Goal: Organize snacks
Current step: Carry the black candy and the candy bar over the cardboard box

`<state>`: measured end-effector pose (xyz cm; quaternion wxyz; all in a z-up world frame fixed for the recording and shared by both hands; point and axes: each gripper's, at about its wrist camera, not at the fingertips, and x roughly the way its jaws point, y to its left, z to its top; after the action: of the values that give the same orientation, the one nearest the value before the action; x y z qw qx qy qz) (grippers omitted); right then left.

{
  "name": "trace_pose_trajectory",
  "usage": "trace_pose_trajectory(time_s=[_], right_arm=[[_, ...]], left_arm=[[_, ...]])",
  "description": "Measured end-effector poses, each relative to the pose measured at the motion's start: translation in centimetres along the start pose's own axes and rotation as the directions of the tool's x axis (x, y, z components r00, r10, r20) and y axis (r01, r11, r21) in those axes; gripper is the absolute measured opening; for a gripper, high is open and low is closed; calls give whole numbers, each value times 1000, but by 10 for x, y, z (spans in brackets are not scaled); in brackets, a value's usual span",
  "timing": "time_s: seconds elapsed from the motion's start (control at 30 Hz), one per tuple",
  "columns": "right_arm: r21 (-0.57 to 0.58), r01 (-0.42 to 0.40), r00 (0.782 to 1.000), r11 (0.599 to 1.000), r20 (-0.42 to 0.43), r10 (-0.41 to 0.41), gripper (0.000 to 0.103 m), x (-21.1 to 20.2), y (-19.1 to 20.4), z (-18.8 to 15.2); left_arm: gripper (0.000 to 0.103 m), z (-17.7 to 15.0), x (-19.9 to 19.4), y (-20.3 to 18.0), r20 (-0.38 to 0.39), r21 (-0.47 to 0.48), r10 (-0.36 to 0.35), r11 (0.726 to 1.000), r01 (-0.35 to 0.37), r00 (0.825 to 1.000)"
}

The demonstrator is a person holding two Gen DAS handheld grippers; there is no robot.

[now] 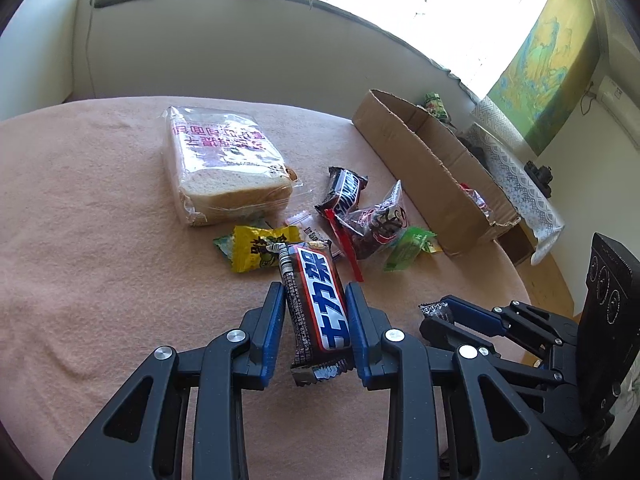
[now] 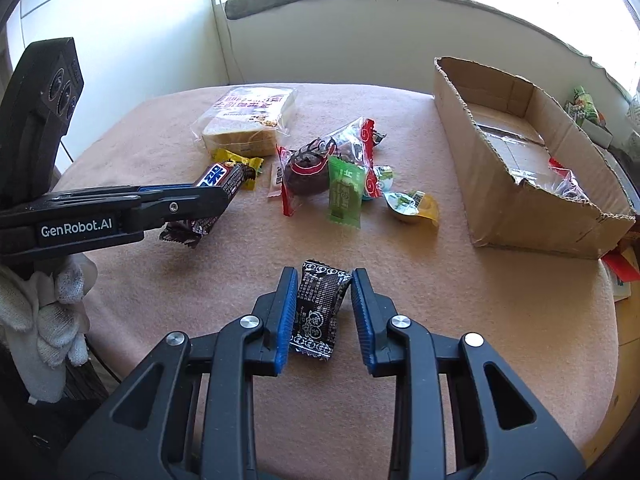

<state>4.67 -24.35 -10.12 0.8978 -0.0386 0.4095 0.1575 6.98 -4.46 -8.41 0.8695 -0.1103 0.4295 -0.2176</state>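
Note:
My left gripper (image 1: 314, 294) is shut on a brown Snickers bar (image 1: 316, 308) with blue lettering and holds it above the pink table; it shows from the side in the right wrist view (image 2: 222, 178). My right gripper (image 2: 320, 286) is shut on a small black candy packet (image 2: 318, 312), low over the cloth; it shows in the left wrist view (image 1: 436, 310). A cardboard box (image 2: 520, 184) stands open at the right, also in the left wrist view (image 1: 432, 168). A pile of snacks lies mid-table: a second Snickers (image 1: 342, 194), a red date bag (image 2: 320, 160), a green packet (image 2: 344, 192).
A bag of sliced bread (image 1: 228, 168) lies at the far left of the pile, with a yellow packet (image 1: 256, 252) in front of it. A jelly cup (image 2: 412, 208) lies near the box. The table's pink cloth (image 2: 480, 320) ends at a rounded edge. A wall and window ledge lie behind.

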Motion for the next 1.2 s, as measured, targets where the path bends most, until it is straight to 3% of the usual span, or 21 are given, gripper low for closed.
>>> trace_pose_trajectory(time_s=[0.53, 1.2], right_arm=[[56, 30, 995, 998, 94, -35, 29, -32, -34, 23], [138, 100, 977, 985, 176, -124, 29, -49, -118, 80]], left_arm=[[29, 26, 5, -32, 51, 47, -41, 998, 39, 998], [29, 75, 39, -95, 74, 152, -108, 984, 96, 991]])
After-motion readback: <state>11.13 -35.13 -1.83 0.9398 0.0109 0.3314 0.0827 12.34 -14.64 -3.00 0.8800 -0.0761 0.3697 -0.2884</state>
